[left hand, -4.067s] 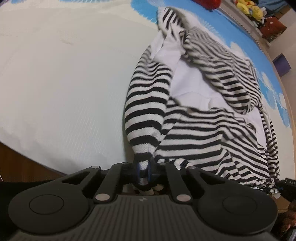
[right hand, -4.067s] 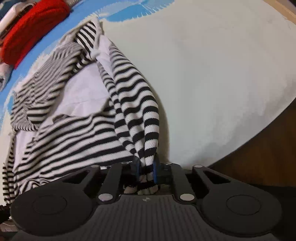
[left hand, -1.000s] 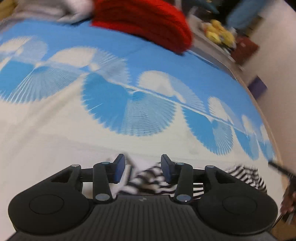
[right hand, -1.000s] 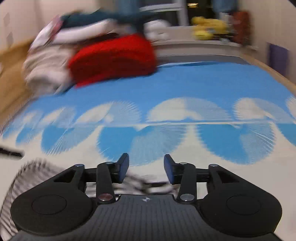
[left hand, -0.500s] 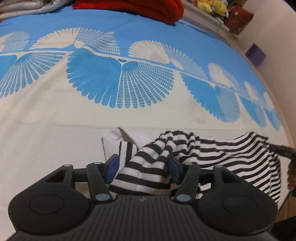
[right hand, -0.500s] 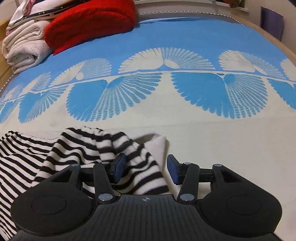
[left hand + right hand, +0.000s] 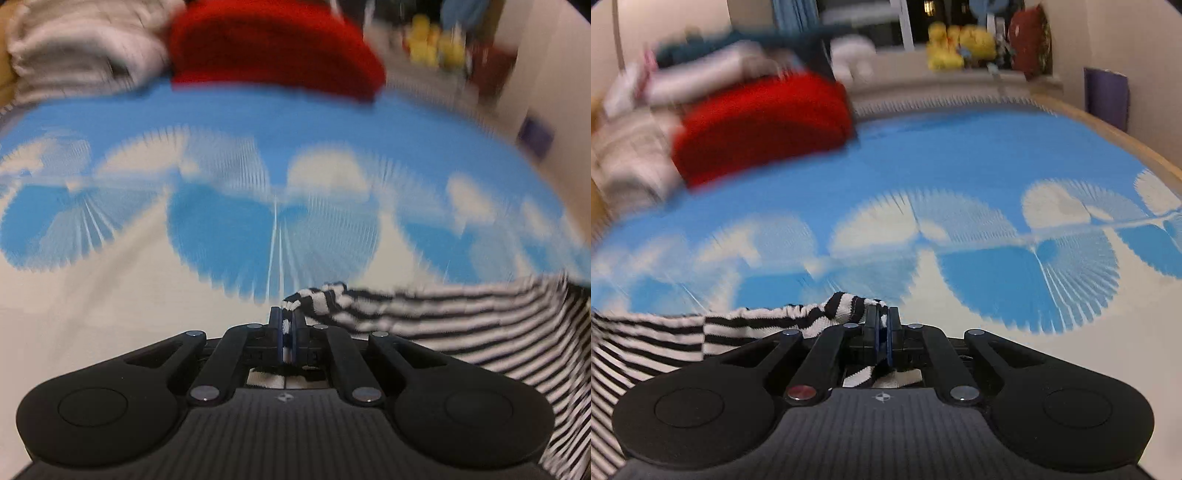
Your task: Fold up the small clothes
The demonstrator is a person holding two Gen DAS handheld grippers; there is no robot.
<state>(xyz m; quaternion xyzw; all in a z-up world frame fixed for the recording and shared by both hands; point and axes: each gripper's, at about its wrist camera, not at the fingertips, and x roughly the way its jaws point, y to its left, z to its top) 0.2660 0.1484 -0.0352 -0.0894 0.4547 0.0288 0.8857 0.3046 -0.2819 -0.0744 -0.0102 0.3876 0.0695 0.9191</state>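
Observation:
A black-and-white striped garment [image 7: 461, 325] stretches to the right of my left gripper [image 7: 286, 319], which is shut on its edge. In the right wrist view the same striped garment [image 7: 701, 332] runs off to the left of my right gripper [image 7: 882, 317], which is shut on another edge of it. The cloth is held up above the blue and cream patterned bedspread [image 7: 258, 166]. Both views are blurred by motion.
A red folded knit [image 7: 761, 125] and pale folded clothes [image 7: 74, 48] lie at the far end of the bed. Yellow plush toys [image 7: 960, 46] sit on a ledge behind. A wooden bed edge [image 7: 1108, 133] runs along the right, with a purple box [image 7: 1106, 98] beyond it.
Half a second ago both grippers were open over the striped cloth. Both have now shut on it and lifted it, and the views have tilted up toward the far end of the bed.

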